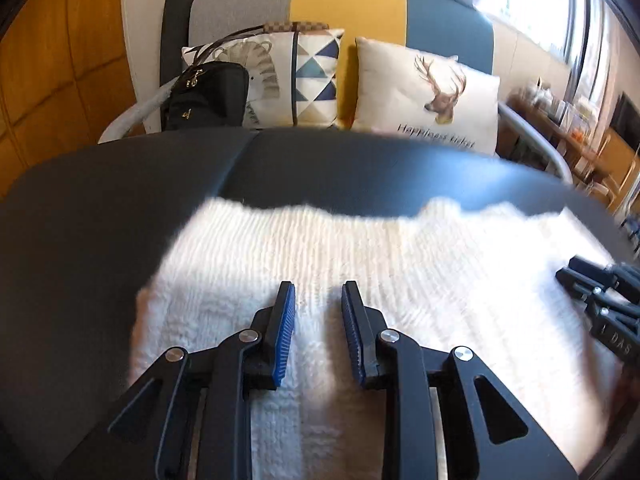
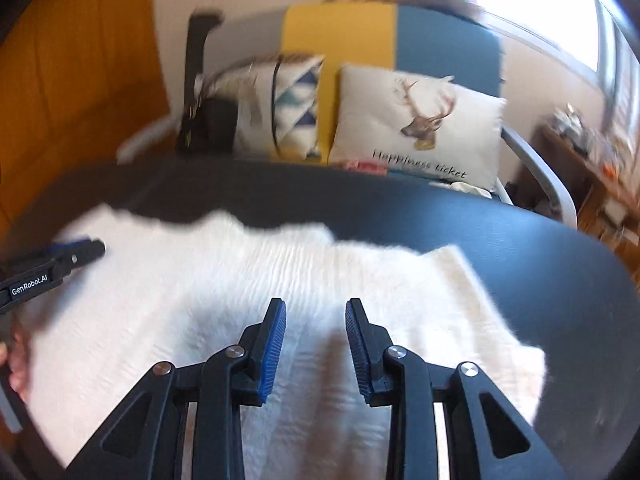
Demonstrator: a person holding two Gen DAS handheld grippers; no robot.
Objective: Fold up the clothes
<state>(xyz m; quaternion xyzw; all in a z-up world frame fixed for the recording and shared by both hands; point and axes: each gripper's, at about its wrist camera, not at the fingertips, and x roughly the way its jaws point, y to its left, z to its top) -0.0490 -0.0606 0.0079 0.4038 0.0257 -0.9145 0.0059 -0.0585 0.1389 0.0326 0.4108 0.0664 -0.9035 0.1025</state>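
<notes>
Left wrist view: white ribbed knit garment (image 1: 360,272) lies spread flat on the dark grey oval table (image 1: 100,220), far edge wavy; no fold line discernible. Left gripper (image 1: 318,292) hovers over it, jaws spread, empty.

Right wrist view: right gripper (image 2: 316,308) likewise parted above the knit. Whether a fold already exists cannot be judged. Deer-print cushion (image 2: 416,120) beyond the table; nothing obstructs.
</notes>
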